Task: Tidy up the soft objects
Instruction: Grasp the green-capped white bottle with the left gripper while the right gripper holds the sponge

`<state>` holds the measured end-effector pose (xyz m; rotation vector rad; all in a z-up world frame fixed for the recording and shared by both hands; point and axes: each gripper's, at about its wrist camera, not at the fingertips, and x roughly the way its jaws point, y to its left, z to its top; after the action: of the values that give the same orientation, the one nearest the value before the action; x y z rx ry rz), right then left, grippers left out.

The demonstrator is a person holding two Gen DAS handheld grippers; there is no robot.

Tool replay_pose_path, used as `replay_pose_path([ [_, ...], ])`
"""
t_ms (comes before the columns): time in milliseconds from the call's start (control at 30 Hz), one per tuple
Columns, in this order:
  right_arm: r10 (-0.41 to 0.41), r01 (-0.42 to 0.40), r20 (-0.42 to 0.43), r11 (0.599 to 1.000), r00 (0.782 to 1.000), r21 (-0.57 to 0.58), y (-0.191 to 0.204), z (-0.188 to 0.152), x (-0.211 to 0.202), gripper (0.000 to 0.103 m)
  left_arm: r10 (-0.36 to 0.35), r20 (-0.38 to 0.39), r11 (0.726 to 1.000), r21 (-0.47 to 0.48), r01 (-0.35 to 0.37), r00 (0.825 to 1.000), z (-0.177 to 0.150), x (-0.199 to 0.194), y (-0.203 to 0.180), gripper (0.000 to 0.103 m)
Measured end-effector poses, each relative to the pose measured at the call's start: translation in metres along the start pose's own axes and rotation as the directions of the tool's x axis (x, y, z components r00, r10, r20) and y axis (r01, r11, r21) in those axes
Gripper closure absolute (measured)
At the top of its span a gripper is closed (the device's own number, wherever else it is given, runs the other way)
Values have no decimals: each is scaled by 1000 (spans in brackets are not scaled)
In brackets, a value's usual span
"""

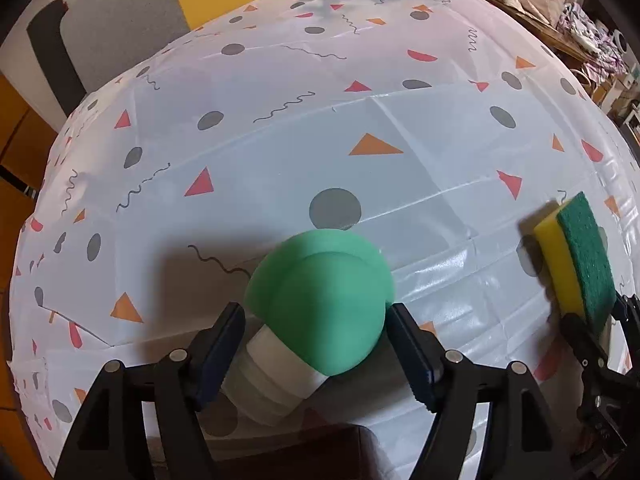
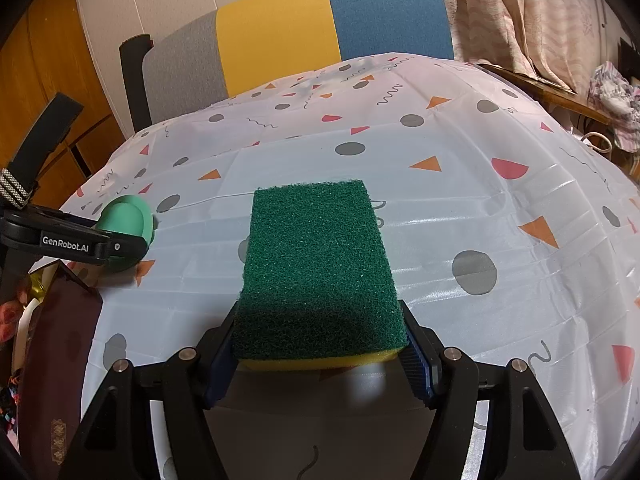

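Observation:
My left gripper [image 1: 316,344] is shut on a soft green mushroom-shaped toy [image 1: 320,300] with a white stem [image 1: 268,384], held above the patterned tablecloth [image 1: 360,120]. My right gripper [image 2: 320,344] is shut on a sponge [image 2: 316,268], green scouring side up, yellow foam below. The sponge also shows at the right of the left wrist view [image 1: 576,260]. The green toy and left gripper show at the left of the right wrist view [image 2: 128,224].
A white tablecloth [image 2: 440,208] with triangles, dots and squiggles covers the table. A grey, yellow and blue chair back [image 2: 300,32] stands behind the table. A dark red box [image 2: 60,340] lies at the table's near left edge. Curtains and clutter are at right.

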<state>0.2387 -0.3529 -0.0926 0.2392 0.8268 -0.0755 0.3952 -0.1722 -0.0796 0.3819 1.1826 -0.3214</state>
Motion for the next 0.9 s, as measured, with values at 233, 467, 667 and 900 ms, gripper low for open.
replay_pose_path([
  [233, -2, 2, 0, 1000, 1000, -2, 0, 0, 0, 32, 57, 70, 995, 76, -63, 996, -8, -12, -14, 45],
  [467, -33, 33, -1, 999, 999, -25, 4, 0, 2, 33, 52, 157, 995, 77, -65, 986, -26, -39, -18, 47],
  [667, -49, 49, -2, 998, 999, -36, 6, 0, 4, 33, 86, 239, 995, 21, -93, 967, -37, -74, -4, 47],
  [900, -75, 74, -3, 996, 997, -52, 9, 0, 4, 33, 77, 309, 996, -73, -57, 948, -57, -117, 32, 47],
])
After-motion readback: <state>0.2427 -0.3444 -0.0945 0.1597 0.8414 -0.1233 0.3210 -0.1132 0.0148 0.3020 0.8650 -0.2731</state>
